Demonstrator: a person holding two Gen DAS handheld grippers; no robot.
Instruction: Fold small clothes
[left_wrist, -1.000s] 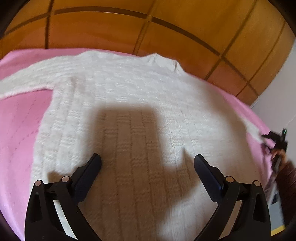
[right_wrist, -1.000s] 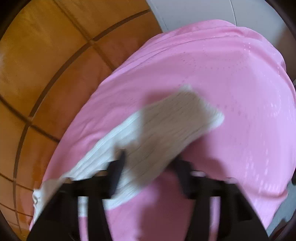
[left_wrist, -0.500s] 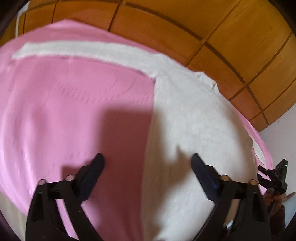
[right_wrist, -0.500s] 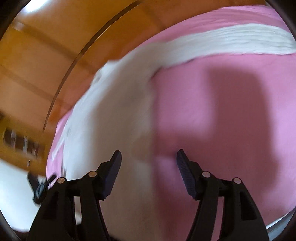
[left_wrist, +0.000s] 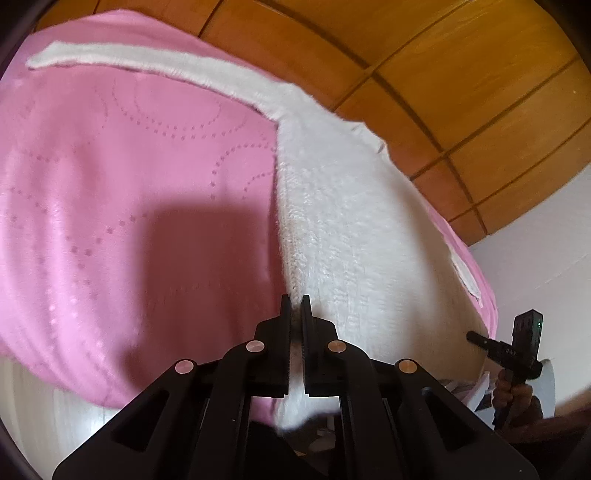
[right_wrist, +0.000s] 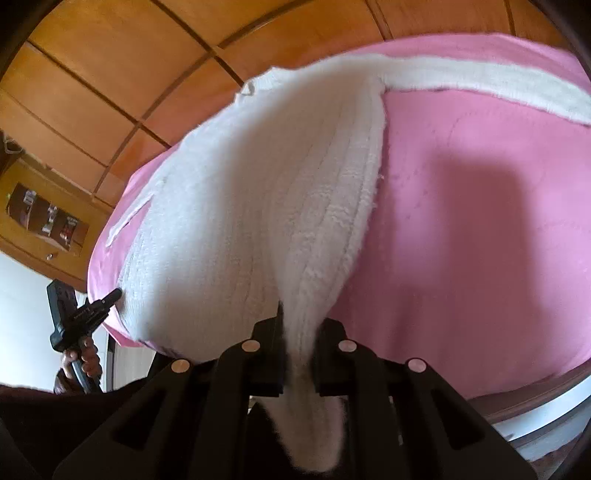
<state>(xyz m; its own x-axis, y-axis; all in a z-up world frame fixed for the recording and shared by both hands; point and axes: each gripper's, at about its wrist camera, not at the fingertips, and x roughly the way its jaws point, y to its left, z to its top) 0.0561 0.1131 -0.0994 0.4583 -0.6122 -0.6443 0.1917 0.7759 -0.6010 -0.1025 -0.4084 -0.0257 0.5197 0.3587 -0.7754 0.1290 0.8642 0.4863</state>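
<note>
left gripper (left_wrist: 294, 314): jaws are pinching down on the sweater's bottom corner, right where the side seam is running out. Only a thin bit of knit is sitting between the pads, so it's a shallow bite.

right gripper (right_wrist: 297, 332): clamping the opposite bottom corner, and a much fatter bunch of fabric is going through it, with a tail hanging out behind the jaws.

sweater (left_wrist: 332, 221): white chunky knit, lying mostly flat on the bed with the hem end at the near edge of the bed, where both grippers are holding it. Collar is pointing away toward the headboard.

sleeves: left sleeve (left_wrist: 147, 62) is stretching out flat and straight across the cover, and the right sleeve (right_wrist: 480, 81) is doing the same on the other side.

bedcover (left_wrist: 110, 184): pink with a dotted pattern, sitting smooth under the sweater, so I'm guessing it isn't going to snag much.

headboard (left_wrist: 443, 92): wood panels just past the collar, not in the way.

step in hand, my read: looks like the hem is getting lifted to carry it up toward the collar.

doing it well: I'd be keeping both corners level and the hem taut between them, moving both hands at the same pace so the fold line lands straight.

watch out: that thin left-side grip is probably the one to slip, since fuzzy knit is stretchy. Sleeves are lying wide open, so they likely need tucking in too.
</note>
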